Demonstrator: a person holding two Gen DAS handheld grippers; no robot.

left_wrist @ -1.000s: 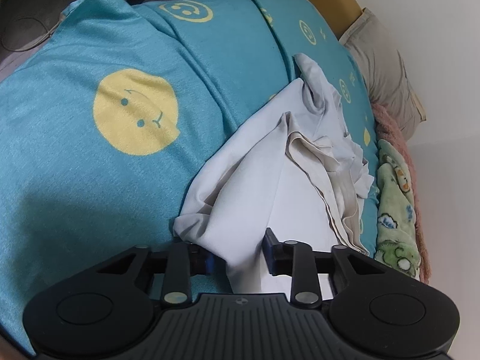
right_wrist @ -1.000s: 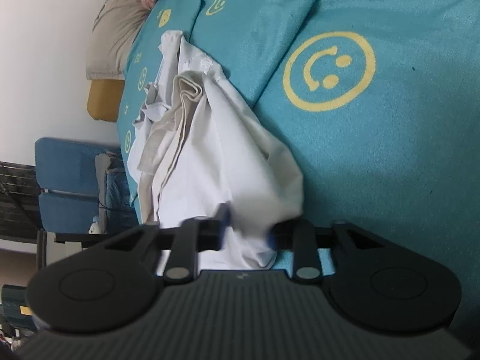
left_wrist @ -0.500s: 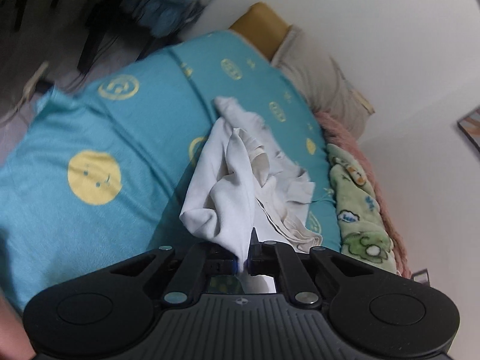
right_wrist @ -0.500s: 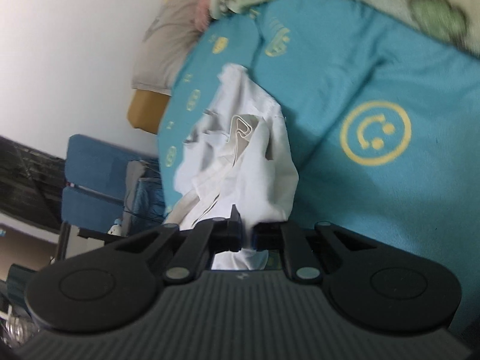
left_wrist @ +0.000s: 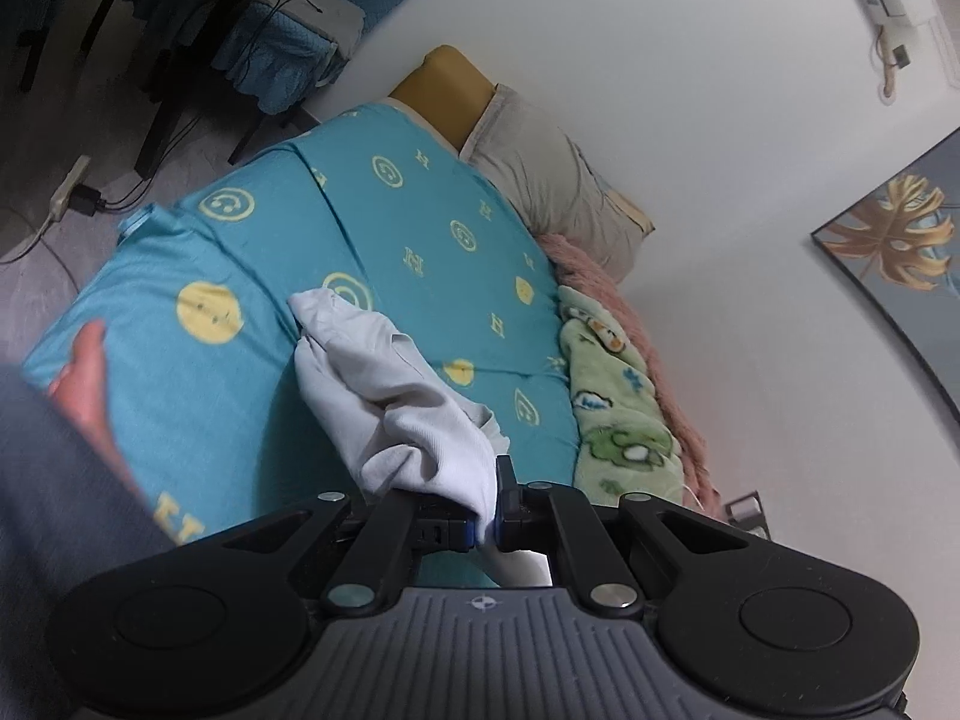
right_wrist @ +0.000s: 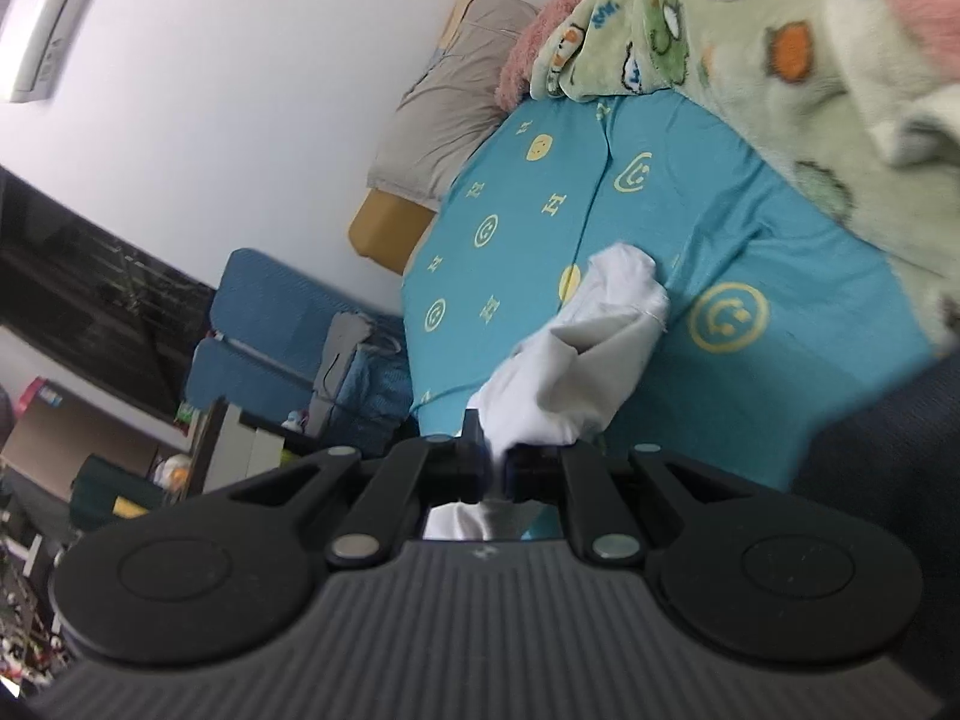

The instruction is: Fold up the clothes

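Both hand-held black two-finger grippers clamped on one crumpled white cotton garment (left_wrist: 390,396): left gripper (left_wrist: 489,525) pinching a bunched edge between nearly closed jaws, right gripper (right_wrist: 492,471) doing the same on another edge, cloth squeezed thin between the blue pads in each wrist view. Held so, probably, to hoist the piece off the bed and let its own weight pull out the creases before laying it flat for a first fold. Hanging now as a twisted rope, far end trailing down to the teal bedsheet printed with yellow smiley faces (left_wrist: 420,228); touching it or just above, hard to tell. Compared with a second ago: then jaws wider, straddling the heap lying spread across the sheet; since closed and lifted, bed now seen from higher, more wall and floor in view. Green cartoon-print fleece blanket (left_wrist: 618,414) along the wall side, well apart from the garment. Bare hand (left_wrist: 84,372) beside a dark sleeve at the left view's edge.
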